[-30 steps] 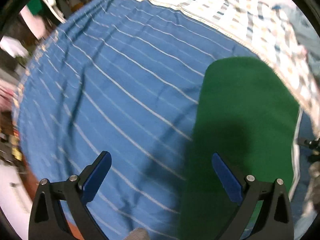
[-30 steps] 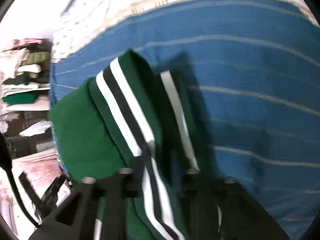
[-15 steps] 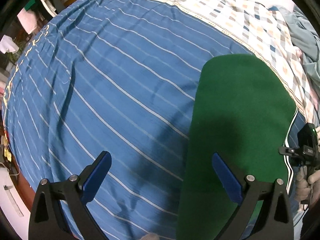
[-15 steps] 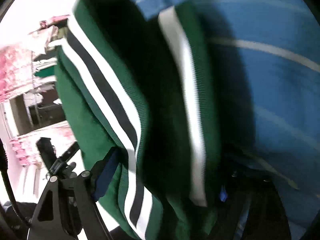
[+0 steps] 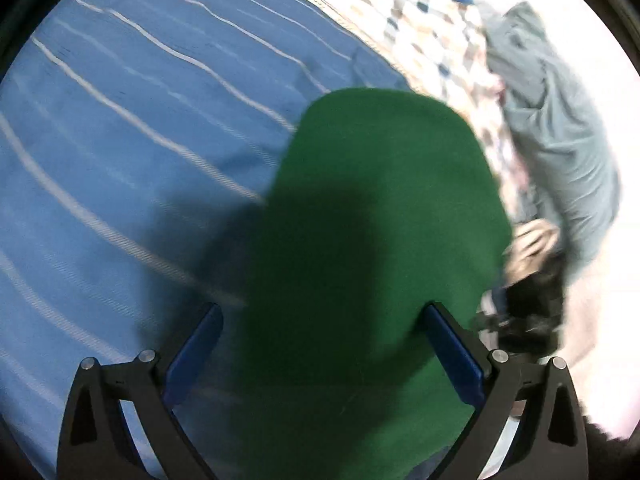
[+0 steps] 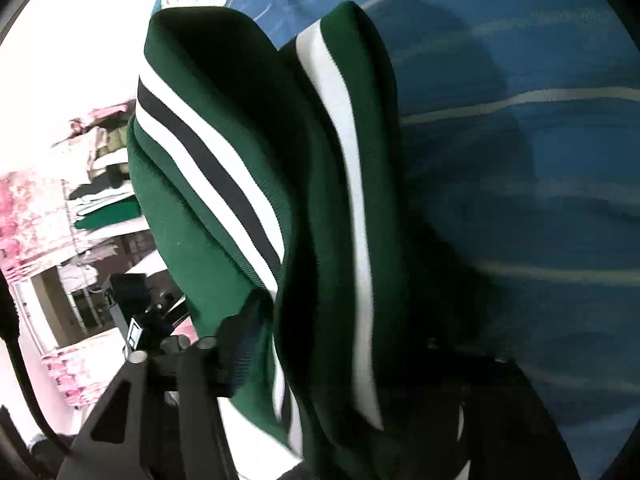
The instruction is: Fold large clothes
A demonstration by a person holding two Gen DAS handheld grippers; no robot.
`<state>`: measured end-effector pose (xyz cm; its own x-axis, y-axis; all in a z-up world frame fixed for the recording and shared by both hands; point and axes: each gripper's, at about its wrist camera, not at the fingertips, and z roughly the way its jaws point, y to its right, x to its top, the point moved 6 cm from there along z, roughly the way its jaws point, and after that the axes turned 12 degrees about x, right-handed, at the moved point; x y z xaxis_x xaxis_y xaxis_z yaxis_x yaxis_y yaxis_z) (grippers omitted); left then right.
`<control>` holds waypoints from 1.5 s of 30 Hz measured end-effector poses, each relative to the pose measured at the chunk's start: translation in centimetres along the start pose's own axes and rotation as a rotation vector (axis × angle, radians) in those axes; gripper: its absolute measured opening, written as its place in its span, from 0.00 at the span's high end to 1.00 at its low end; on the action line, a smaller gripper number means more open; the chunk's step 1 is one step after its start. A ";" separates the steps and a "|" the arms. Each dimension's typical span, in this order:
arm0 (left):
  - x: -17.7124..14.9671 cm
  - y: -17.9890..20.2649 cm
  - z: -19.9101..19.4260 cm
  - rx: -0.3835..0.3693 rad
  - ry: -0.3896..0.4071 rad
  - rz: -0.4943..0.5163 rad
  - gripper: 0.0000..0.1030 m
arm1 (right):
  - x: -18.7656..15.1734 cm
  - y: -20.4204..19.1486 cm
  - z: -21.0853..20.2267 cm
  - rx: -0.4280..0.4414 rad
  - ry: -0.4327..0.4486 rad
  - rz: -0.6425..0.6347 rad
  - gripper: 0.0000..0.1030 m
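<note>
A folded green garment (image 5: pixel 368 240) with white and black striped trim (image 6: pixel 224 184) hangs above a blue striped bedsheet (image 5: pixel 120 140). In the left wrist view my left gripper (image 5: pixel 320 344) is open, its blue-padded fingers on either side of the green cloth without pinching it. In the right wrist view my right gripper (image 6: pixel 320 344) is shut on the garment's striped edge, and the cloth drapes over and hides most of its fingers. The right gripper and the hand holding it also show at the garment's right edge in the left wrist view (image 5: pixel 524 300).
A grey garment (image 5: pixel 560 132) lies on a checked quilt (image 5: pixel 420 28) past the blue sheet (image 6: pixel 540 160). Shelves with stacked folded clothes (image 6: pixel 104 184) stand to the left in the right wrist view.
The right gripper has lifted the green garment off the sheet and turned. The left gripper has moved right, so the garment now lies between its open fingers.
</note>
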<state>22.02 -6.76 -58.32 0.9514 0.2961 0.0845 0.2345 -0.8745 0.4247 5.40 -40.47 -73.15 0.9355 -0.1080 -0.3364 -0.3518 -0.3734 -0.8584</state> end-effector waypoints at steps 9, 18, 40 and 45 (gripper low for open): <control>1.3 2.4 -0.6 -0.014 0.022 0.079 0.01 | 0.3 -0.3 6.3 0.053 -0.015 -0.008 0.49; 6.2 5.2 -3.2 -0.038 0.077 0.162 0.01 | 1.6 -6.5 8.9 0.094 0.060 0.009 0.60; 39.4 9.4 5.0 0.046 0.156 0.303 0.02 | 34.7 -20.5 14.4 0.109 0.162 -0.088 0.60; 39.6 8.1 7.7 0.116 0.136 0.337 0.02 | 37.1 -16.8 16.3 -0.001 0.131 -0.026 0.44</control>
<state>63.14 -5.01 -58.45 0.9458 0.0256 0.3238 -0.0590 -0.9668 0.2486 45.46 -23.18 -77.48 0.9406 -0.2178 -0.2605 -0.3274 -0.3783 -0.8658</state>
